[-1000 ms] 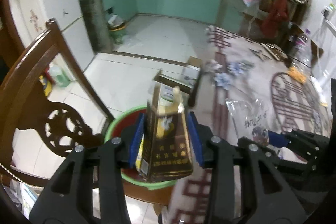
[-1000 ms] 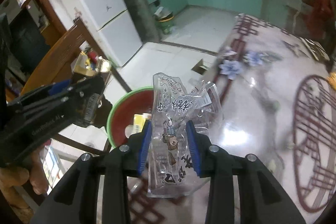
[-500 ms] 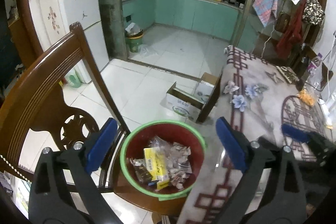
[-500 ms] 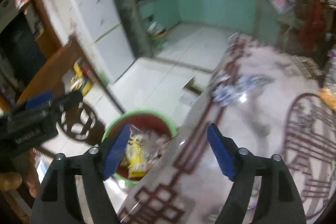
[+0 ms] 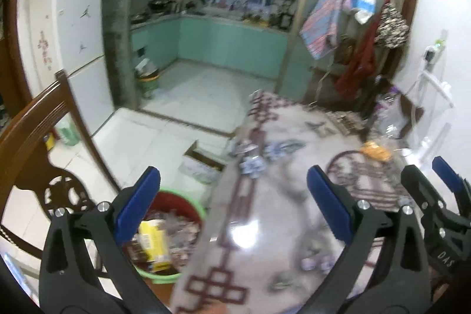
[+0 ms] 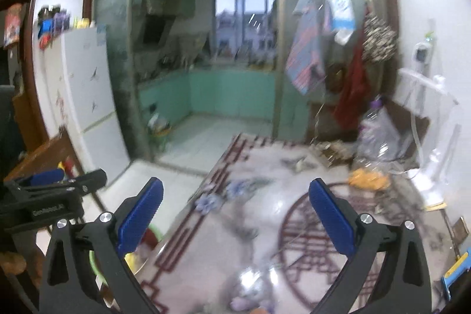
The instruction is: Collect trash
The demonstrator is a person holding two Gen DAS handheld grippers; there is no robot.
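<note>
- Kitchen with teal cabinets (image 5: 232, 46) fills the far background, a white fridge (image 5: 79, 28) at far left, hung cloths at far right; both views are motion-blurred.
- At near left, a carved wooden chair (image 5: 38, 143) stands just beside a green-rimmed red trash basin (image 5: 173, 234), which sits below the tabletop's left edge.
- Inside the basin lie a yellow carton (image 5: 153, 243) and crumpled clear wrappers (image 5: 182, 234); by the look of it, this much of the collecting is done.
- Left hand-held gripper (image 5: 232, 205) hangs released, blue pads wide apart, nothing between them, over the basin's right rim and the tabletop edge.
- Glossy patterned tabletop (image 5: 282, 196) runs from near to far; small scraps near its front edge (image 5: 315, 264) are too blurred to name, and may be trash left to pick.
- Right hand-held gripper (image 6: 235, 211) is likewise spread and empty, over the tabletop.
- Far right, orange objects (image 6: 366, 177) and clear plastic bags (image 6: 379, 134) rest on the tabletop; whether they count as trash I cannot tell.
</note>
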